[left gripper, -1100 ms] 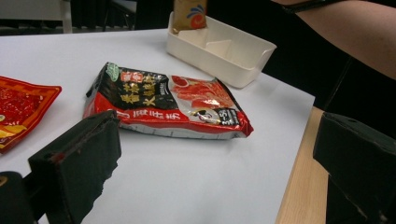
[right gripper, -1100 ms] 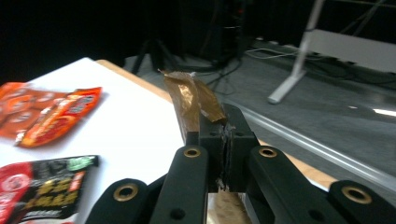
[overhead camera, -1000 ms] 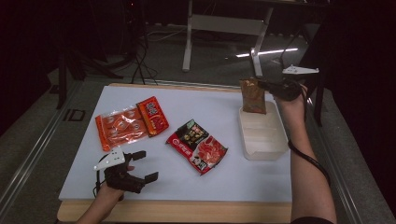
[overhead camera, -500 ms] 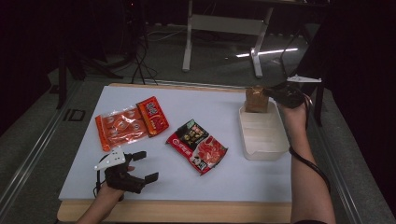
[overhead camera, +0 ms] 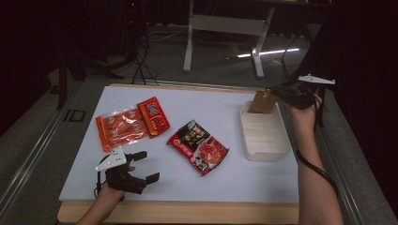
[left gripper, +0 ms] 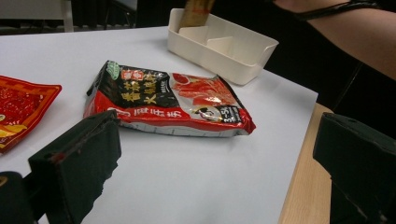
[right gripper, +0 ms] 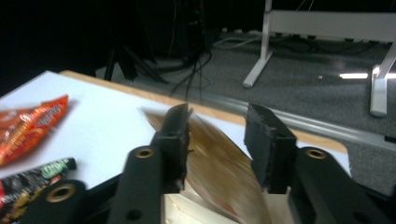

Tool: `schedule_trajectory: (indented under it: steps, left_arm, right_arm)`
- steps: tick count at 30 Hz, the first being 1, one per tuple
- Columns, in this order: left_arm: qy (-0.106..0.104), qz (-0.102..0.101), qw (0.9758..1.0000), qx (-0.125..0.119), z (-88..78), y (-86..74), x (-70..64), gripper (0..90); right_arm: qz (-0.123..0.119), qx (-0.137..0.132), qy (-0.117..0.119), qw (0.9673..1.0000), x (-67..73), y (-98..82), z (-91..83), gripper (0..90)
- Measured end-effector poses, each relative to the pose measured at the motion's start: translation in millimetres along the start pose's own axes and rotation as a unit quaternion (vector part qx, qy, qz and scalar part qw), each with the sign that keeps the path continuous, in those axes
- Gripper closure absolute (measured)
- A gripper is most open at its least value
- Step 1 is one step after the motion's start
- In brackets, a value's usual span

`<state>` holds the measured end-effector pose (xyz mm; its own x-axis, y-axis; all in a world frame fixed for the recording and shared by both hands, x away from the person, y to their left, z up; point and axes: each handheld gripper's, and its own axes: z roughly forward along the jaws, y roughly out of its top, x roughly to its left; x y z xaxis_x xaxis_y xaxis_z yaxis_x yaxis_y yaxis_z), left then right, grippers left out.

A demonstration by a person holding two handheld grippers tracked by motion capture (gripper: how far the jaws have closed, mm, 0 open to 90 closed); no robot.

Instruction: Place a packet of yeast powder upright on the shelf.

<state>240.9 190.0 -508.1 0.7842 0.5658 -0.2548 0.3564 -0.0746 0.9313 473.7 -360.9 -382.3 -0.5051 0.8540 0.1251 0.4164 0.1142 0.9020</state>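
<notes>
A brown packet (overhead camera: pixel 262 101) stands tilted in the far compartment of the white divided tray (overhead camera: pixel 267 151). My right gripper (overhead camera: pixel 287 93) hovers just behind it at the tray's far right corner. In the right gripper view the blurred brown packet (right gripper: pixel 219 163) lies between the jaws of that gripper (right gripper: pixel 217 119); they have just been opening, and a gap shows on one side. My left gripper (overhead camera: pixel 143 166) rests open near the table's front left, nothing between its jaws (left gripper: pixel 219 177). A red-and-black noodle packet (overhead camera: pixel 198 146) (left gripper: pixel 168 100) lies flat mid-table.
Two orange snack packets (overhead camera: pixel 123 127) (overhead camera: pixel 153 116) lie side by side at the left of the white table. The tray's near compartments (left gripper: pixel 224 51) hold nothing. A wooden edge (overhead camera: pixel 187 211) runs along the front. Desk legs and cables stand on the dark floor beyond.
The right hand came down and inward with the brown packet, setting it into the tray's far compartment, and its jaws spread apart. The left gripper stayed where it was.
</notes>
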Motion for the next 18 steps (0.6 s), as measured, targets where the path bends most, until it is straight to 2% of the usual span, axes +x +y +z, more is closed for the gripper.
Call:
schedule_trajectory:
  steps: [4,7,8,9,10,12,15,18]
  left_arm:
    - [0.003,0.004,1.0000,-0.001,-0.8,0.7,-1.1,1.5]
    - [0.003,0.006,1.0000,-0.002,-1.0,1.1,-1.9,1.5]
    - [0.003,0.006,1.0000,-0.002,-1.0,1.1,-1.9,1.5]
    - [0.002,0.005,1.0000,-0.003,-1.1,1.3,-2.0,1.5]
    - [0.003,0.005,1.0000,-0.004,-1.2,1.5,-2.0,1.5]
    - [0.003,0.006,1.0000,-0.005,-1.8,1.8,-2.1,1.5]
    - [0.004,0.005,0.9999,-0.008,-2.2,2.0,-2.3,1.5]
    - [0.005,0.005,0.9999,-0.007,-2.6,2.2,-1.9,1.5]
  right_arm:
    - [-0.020,-0.010,-0.003,0.9998,17.7,7.8,-17.5,50.1]
    - [-0.030,-0.022,0.007,0.9993,36.4,9.3,-30.4,46.1]
    - [-0.030,-0.022,0.007,0.9993,36.4,9.3,-30.4,46.1]
    - [-0.034,-0.025,0.011,0.9990,42.9,8.8,-34.2,46.2]
    - [-0.041,-0.027,0.021,0.9986,55.7,6.1,-40.3,45.4]
    - [-0.052,-0.025,0.027,0.9980,67.3,3.1,-44.3,41.7]
    - [-0.052,-0.026,0.045,0.9973,83.7,-3.0,-49.1,36.7]
    - [-0.050,-0.025,0.060,0.9966,100.2,-12.8,-51.9,37.3]
